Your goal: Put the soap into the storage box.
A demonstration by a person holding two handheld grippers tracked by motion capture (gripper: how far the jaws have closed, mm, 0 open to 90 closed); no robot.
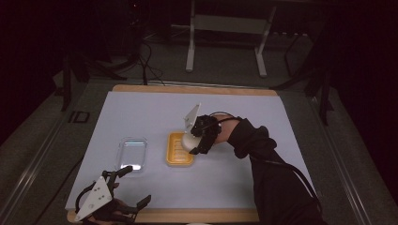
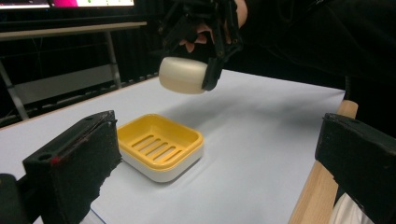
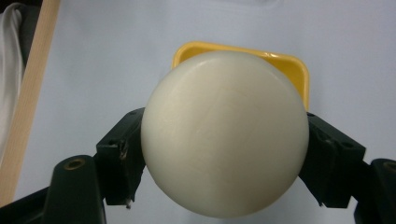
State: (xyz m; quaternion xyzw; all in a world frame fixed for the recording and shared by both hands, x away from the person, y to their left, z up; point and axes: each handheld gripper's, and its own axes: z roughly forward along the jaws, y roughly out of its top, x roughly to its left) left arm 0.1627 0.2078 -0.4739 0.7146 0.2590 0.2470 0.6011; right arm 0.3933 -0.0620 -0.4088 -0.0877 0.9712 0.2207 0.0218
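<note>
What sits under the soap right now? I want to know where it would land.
The yellow soap dish sits on the table below the soap, which the right gripper holds above it. In the right gripper view the soap covers most of the dish.

Cream soap, yellow slotted dish — white base, clear lid, pale blue mat, black jaws

The room around the table lies in near darkness while its pale top is evenly, softly lit from above, leaving a faint shadow beside the yellow soap dish, with the close black jaws and the cream soap slightly soft-focused.
</note>
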